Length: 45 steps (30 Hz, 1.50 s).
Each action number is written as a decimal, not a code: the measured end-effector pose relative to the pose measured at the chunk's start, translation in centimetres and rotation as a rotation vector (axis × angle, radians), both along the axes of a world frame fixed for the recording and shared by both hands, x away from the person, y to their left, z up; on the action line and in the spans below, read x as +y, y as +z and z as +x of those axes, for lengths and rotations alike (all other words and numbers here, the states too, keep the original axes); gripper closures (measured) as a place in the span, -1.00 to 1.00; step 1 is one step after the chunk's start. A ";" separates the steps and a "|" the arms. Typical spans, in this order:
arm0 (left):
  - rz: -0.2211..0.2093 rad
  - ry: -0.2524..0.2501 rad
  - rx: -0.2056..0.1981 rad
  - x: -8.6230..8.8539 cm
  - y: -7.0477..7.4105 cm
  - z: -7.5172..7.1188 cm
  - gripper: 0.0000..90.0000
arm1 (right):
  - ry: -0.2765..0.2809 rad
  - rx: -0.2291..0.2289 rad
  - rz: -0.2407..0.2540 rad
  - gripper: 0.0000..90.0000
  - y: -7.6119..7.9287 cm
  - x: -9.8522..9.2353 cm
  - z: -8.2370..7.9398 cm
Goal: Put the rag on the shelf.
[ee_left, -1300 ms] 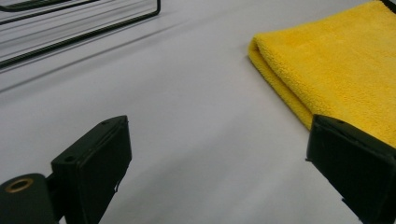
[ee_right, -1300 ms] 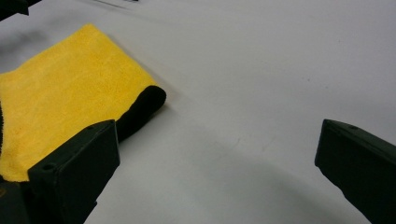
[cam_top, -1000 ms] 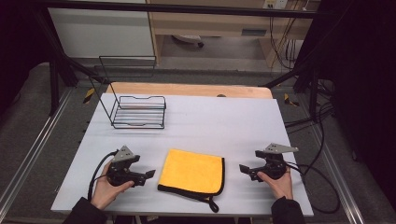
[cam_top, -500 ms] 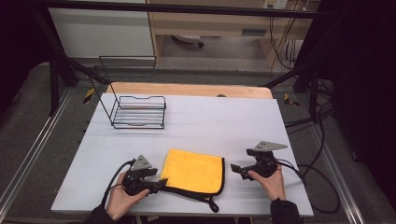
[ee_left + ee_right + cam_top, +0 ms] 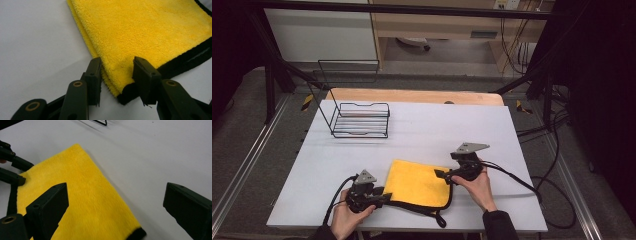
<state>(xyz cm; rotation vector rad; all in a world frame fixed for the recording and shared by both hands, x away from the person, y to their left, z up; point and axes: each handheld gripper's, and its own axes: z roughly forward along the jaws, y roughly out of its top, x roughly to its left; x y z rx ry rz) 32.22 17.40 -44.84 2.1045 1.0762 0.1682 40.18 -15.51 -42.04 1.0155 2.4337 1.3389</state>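
Observation:
A folded yellow cloth [image 5: 417,182] with black edging lies on the white table [image 5: 512,130] near the front edge. My left gripper [image 5: 383,196] is at the cloth's front left corner. In the left gripper view its jaws [image 5: 118,80] stand a little apart with that corner of the cloth [image 5: 150,30] between them. My right gripper [image 5: 441,175] is at the cloth's right edge. In the right gripper view it [image 5: 117,207] is wide open, one jaw over the cloth [image 5: 75,195] and the other over bare table. The left gripper [image 5: 11,171] shows at that view's far left.
A black wire rack [image 5: 360,120] stands at the table's back left. A wooden board [image 5: 412,95] runs along the far edge. Cables trail from both grippers over the table's front and right side.
My left gripper has moved right to the cloth's front left corner and now straddles it. My right gripper has moved left and forward to the cloth's right edge.

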 end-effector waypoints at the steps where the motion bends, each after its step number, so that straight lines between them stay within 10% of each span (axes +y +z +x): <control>1: 0.006 0.004 -0.004 -0.1 0.0 -0.1 0.31 | 0.010 0.002 -0.004 -0.83 0.0 0.7 0.3; 21: -0.004 0.021 0.039 -0.5 0.2 0.1 0.64 | 0.209 0.073 -0.113 0.10 -2.8 11.6 5.2; 35: -0.008 -0.010 0.047 -0.2 0.6 0.6 0.86 | 0.264 0.150 -0.094 0.87 -2.4 11.5 5.3; 45: 0.031 -0.030 0.005 -0.2 2.6 3.8 0.88 | 0.112 0.097 -0.063 0.88 -0.4 9.9 5.3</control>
